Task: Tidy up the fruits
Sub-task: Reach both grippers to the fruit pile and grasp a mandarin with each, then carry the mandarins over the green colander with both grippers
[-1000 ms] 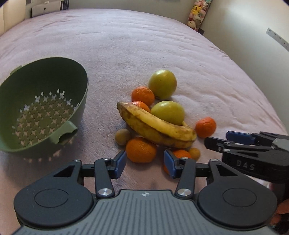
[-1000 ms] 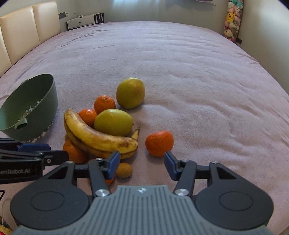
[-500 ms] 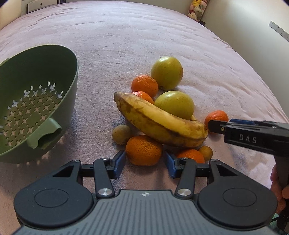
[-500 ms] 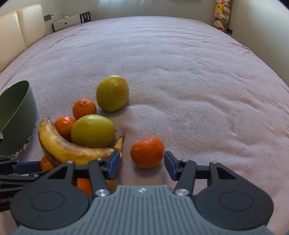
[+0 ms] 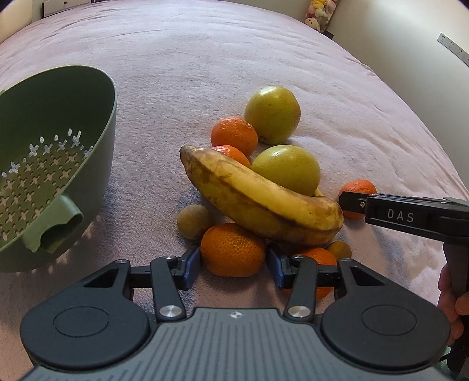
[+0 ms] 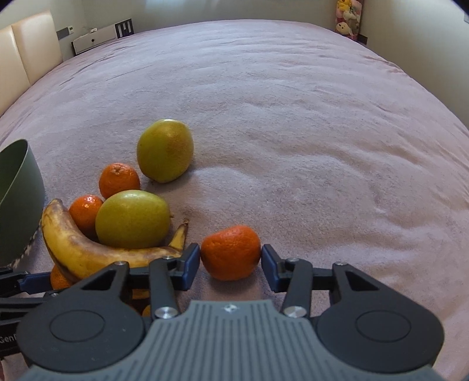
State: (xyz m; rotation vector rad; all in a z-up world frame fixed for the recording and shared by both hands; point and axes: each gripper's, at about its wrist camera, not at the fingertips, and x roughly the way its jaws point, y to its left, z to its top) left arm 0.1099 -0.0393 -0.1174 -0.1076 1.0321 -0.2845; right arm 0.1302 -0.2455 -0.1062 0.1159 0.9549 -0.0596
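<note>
On the mauve bedspread lies a fruit pile: a spotted banana (image 5: 258, 199), two yellow-green round fruits (image 5: 272, 114) (image 5: 285, 168), several tangerines and two small brown fruits (image 5: 193, 217). My left gripper (image 5: 233, 263) straddles the nearest tangerine (image 5: 233, 249). Its jaws are closing, with a sliver of gap at the right pad. My right gripper (image 6: 230, 263) has the lone tangerine (image 6: 231, 252) between its closing jaws, and both pads touch its sides. A green colander (image 5: 96, 123) sits tilted to the left, with no fruit in it.
The right gripper's black finger (image 5: 354, 202) reaches in just past the banana's stem end. A hand (image 5: 453, 302) holds its grip. Cream headboard panels (image 6: 26, 58), a white unit (image 6: 96, 38) and plush toys (image 6: 347, 17) lie beyond the bed's far edge.
Both grippers have sunk closer to the fruit. The right one slid sideways until the lone tangerine sat between its jaws, which then narrowed onto it. The left jaws narrowed slightly.
</note>
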